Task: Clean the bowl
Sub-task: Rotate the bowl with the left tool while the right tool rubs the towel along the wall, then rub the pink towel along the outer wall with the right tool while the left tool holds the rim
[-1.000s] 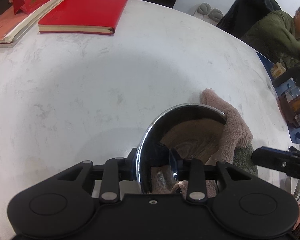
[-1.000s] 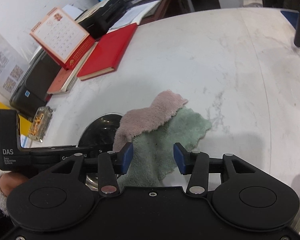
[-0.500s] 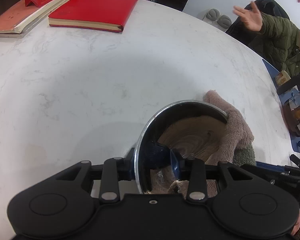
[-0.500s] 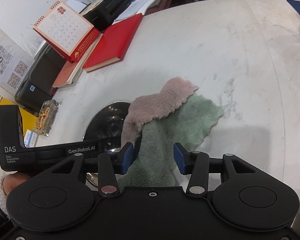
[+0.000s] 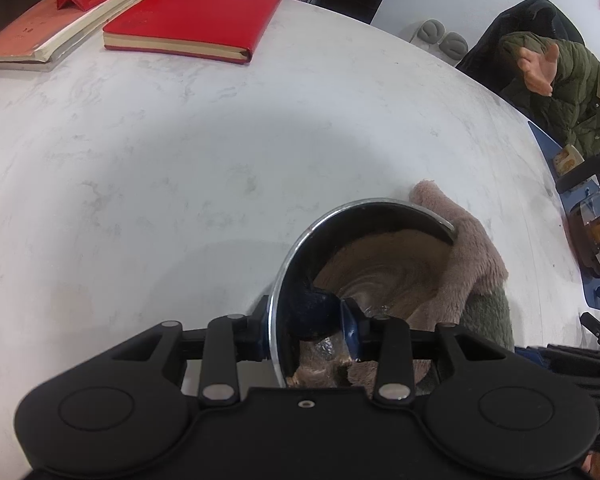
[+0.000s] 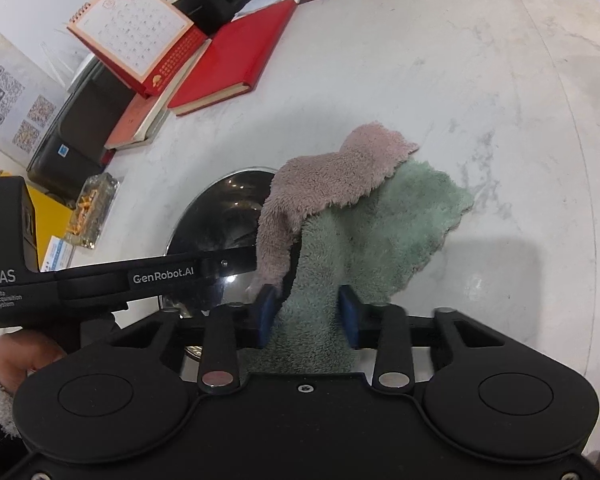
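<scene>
On the white table [image 6: 420, 60] the steel bowl [image 5: 300, 248] sits tilted, cloth [image 6: 364, 220] draped over its rim. Left gripper [image 5: 306, 322] jaws clamp the bowl's rim. Right gripper [image 6: 308, 316] jaws have just been closing, cloth between them.

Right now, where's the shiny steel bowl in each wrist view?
Left wrist: shiny steel bowl sits lower centre, its near rim between the left gripper's jaws.
Right wrist: bowl sits centre-left, partly under the pink-and-green fleece cloth.
Shared landmark: red hardcover notebook.
</scene>
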`<state>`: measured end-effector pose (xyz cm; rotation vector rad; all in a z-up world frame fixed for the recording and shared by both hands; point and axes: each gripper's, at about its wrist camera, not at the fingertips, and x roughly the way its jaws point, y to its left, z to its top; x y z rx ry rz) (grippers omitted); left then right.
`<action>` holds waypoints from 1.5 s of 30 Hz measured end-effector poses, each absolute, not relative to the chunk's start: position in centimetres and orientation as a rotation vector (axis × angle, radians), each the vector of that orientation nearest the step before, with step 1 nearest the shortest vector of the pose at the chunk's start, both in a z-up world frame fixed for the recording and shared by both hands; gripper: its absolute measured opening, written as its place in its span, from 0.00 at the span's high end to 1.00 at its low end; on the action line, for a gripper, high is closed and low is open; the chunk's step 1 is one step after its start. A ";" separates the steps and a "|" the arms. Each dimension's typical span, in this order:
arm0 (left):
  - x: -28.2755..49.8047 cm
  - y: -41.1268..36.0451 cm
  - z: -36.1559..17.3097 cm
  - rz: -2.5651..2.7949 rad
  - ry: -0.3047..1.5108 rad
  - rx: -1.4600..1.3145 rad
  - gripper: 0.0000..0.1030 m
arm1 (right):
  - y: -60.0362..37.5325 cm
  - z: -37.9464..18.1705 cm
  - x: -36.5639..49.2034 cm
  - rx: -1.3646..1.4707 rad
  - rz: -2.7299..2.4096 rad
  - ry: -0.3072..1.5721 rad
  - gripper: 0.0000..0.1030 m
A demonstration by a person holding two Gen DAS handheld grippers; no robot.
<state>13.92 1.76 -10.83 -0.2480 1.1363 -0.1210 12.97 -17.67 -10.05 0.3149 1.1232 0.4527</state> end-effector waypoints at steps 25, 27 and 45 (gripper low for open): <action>15.9 1.3 -10.1 -0.241 1.152 -0.149 0.68 | -17.7 -6.8 13.9 0.102 0.477 0.984 0.67; 16.1 1.3 -10.4 -0.248 1.155 -0.154 0.68 | -18.1 -6.4 14.2 0.112 0.483 0.972 0.67; 16.0 1.0 -10.7 -0.283 1.187 -0.168 0.70 | -12.0 -6.7 18.5 -0.181 0.690 0.985 0.72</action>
